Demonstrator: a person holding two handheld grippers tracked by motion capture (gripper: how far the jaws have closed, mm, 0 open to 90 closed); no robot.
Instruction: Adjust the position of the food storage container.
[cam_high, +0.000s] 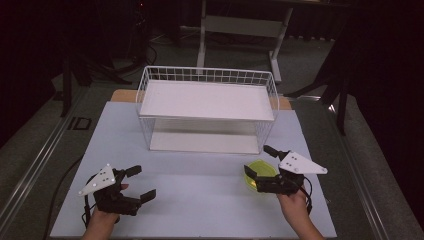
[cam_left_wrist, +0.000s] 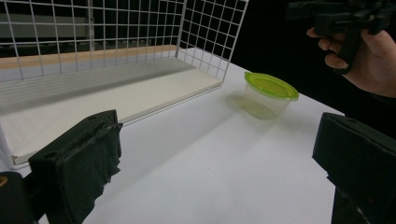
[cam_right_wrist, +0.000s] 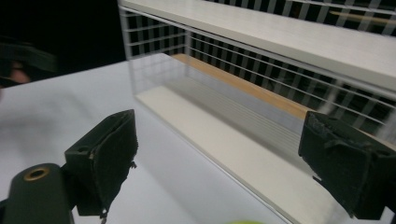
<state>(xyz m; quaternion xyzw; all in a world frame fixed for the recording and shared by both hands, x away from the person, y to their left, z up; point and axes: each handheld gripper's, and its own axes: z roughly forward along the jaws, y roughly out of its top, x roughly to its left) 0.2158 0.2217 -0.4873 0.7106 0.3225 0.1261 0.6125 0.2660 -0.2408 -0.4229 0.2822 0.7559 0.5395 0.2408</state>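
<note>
Two tools hovered wide open over the white table (cam_high: 200, 195).
Right tool (cam_high: 261, 161) straddled the green-lidded container (cam_high: 260, 175); left tool (cam_high: 141, 183) empty, wire rack (cam_high: 207, 107) far.

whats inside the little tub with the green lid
Nothing visible: through its clear wall in the left gripper view, the tub looks empty. The green lid covers the top, so the high view cannot confirm it.
</note>
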